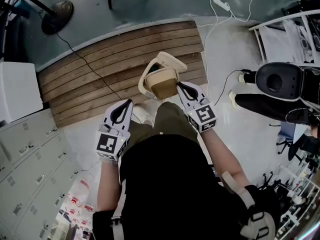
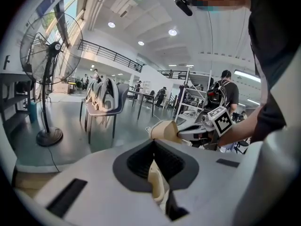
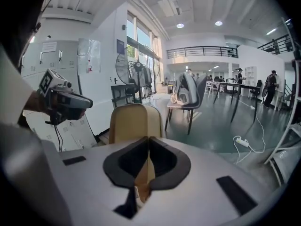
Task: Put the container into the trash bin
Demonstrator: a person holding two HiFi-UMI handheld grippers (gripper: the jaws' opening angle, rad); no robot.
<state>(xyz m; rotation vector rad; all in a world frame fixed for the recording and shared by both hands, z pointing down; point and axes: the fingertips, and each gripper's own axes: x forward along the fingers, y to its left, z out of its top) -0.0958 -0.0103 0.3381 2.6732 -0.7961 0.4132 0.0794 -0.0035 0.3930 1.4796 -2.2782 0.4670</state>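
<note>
Tan container (image 1: 163,82) (rounded corners) held aloft, upright.

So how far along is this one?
Done: the container is picked up, pinched by its wall in the right gripper. In hand: it hangs in the air near the wooden platform. Left: the drop itself; no trash bin shows in any view. The left gripper is shut on a thin pale piece.

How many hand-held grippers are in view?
2: left hand-held gripper low and left in the head view; right hand-held gripper shut on the container, centre. None seems hidden.
</note>
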